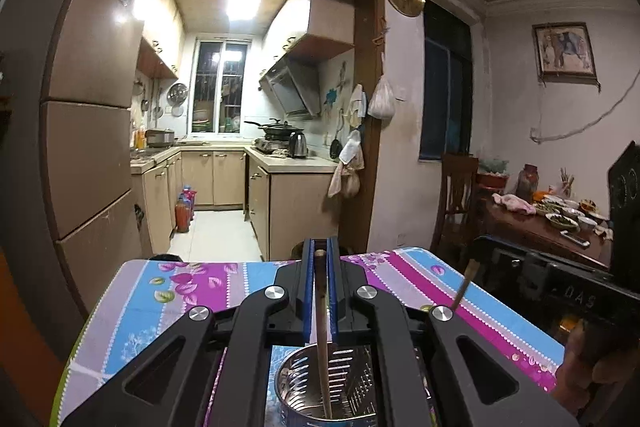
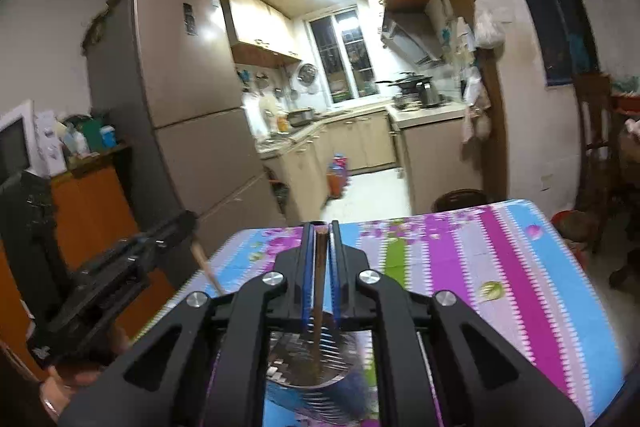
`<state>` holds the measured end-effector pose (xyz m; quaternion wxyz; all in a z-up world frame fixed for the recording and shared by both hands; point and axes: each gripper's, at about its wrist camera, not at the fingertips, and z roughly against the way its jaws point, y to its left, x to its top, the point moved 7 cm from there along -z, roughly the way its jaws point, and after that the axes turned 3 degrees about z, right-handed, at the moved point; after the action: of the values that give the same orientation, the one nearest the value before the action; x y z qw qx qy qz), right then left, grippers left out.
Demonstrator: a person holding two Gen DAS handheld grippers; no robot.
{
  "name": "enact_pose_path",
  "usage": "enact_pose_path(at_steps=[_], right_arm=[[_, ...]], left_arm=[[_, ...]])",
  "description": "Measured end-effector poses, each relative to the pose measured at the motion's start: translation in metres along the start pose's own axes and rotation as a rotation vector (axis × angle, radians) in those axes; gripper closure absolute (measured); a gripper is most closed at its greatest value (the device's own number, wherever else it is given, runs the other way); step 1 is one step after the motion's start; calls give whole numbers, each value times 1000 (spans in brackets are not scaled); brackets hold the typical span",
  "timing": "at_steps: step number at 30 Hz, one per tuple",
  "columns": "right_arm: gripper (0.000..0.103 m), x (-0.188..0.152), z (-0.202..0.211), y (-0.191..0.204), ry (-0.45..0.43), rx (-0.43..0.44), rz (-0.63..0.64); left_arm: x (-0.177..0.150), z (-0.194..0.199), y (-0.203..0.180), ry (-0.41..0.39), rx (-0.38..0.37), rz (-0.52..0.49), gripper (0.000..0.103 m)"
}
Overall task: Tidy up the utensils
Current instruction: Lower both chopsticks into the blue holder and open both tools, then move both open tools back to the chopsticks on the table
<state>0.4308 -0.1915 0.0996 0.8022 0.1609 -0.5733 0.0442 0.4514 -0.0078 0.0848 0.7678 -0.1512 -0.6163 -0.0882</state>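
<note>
Floral striped cloth [image 1: 192, 291] covers the table before a kitchen doorway. Two grippers work over one slotted steel utensil holder [image 1: 320, 387]. The left gripper [image 1: 320, 287] is clamped on one pale chopstick [image 1: 323, 355], its tip down inside the holder. The right gripper [image 2: 320, 267] pinches one dark chopstick [image 2: 319, 307] above the same holder's rim. One fridge [image 2: 188, 107] stands left of the doorway.

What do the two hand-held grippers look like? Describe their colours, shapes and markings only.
The left hand-held gripper and the right hand-held gripper look alike: matte black angular linkage arms with triangular cut-outs, round silver bolt heads at the joints, and two narrow fingers lined with blue pads. White lettering marks the right one's body, seen from the left wrist camera.
</note>
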Motion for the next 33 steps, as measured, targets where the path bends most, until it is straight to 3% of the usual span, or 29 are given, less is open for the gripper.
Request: enact_pose_path(at_steps=[2,5,8,11,15,20,23,29,33], right_arm=[[67,7,12,-7,-34,-22,-7],[66,23,44,-22,-94,-67,20],[65,33,79,-40,-129,-116,54],[47,31,142,-63,-164,-187,103],[26,4,222,-88,-169,-274,145],[6,-49,283,-104,-88,-328,162],[5,-86,308,-104,-40,-328,126],[5,-178,309,-89,161,-347,19],[6,-222,306,-63,228,-352,74]], left_arm=[[9,8,5,-14,11,14,95],[30,35,13,-79,35,34,70],[53,81,27,-156,65,47,65],[64,143,40,-221,150,11,58],[47,227,46,-261,256,-83,33],[-10,304,35,-166,312,-184,18],[-50,334,26,-94,315,-211,7],[-145,359,17,113,274,-138,7],[-193,362,5,207,238,-94,7]])
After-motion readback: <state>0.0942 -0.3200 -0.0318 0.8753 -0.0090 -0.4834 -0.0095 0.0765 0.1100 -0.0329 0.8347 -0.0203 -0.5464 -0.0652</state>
